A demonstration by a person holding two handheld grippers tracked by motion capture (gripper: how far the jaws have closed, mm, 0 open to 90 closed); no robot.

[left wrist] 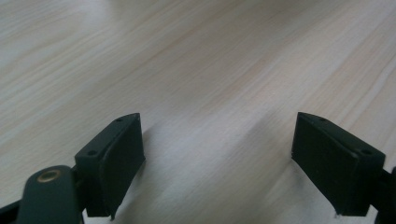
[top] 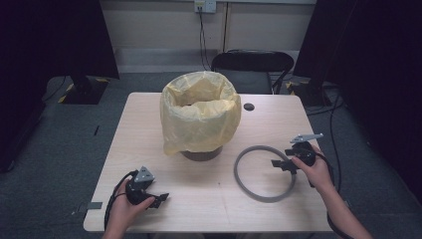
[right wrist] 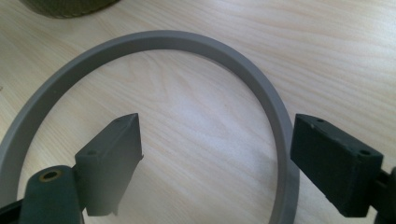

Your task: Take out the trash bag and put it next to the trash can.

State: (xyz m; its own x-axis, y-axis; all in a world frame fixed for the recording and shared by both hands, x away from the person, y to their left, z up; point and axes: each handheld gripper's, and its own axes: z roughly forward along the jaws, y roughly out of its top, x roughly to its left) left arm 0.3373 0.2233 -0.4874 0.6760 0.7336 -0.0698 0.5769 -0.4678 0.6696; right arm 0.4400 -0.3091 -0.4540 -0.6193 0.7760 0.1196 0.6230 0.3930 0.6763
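Note:
A small bin lined with a yellow plastic bag [top: 200, 117] stands at the middle of the light wooden table [top: 144, 129]. To its right a grey ring [top: 263, 173] lies flat on the table. My right gripper [top: 283, 166] sits at the ring's right side and is open. In the right gripper view the ring [right wrist: 187, 39] curves across, and its rim passes between the jaws of the right gripper [right wrist: 217, 119] close to the right jaw, untouched. My left gripper [top: 160, 200] rests near the front left edge, open. In the left gripper view the left gripper [left wrist: 218, 119] has bare wood between its jaws.
A small black round disc [top: 249, 106] lies on the table behind the bin, to its right. A black chair [top: 251, 62] stands past the far edge. Dark stands and cables flank the table on the grey floor.

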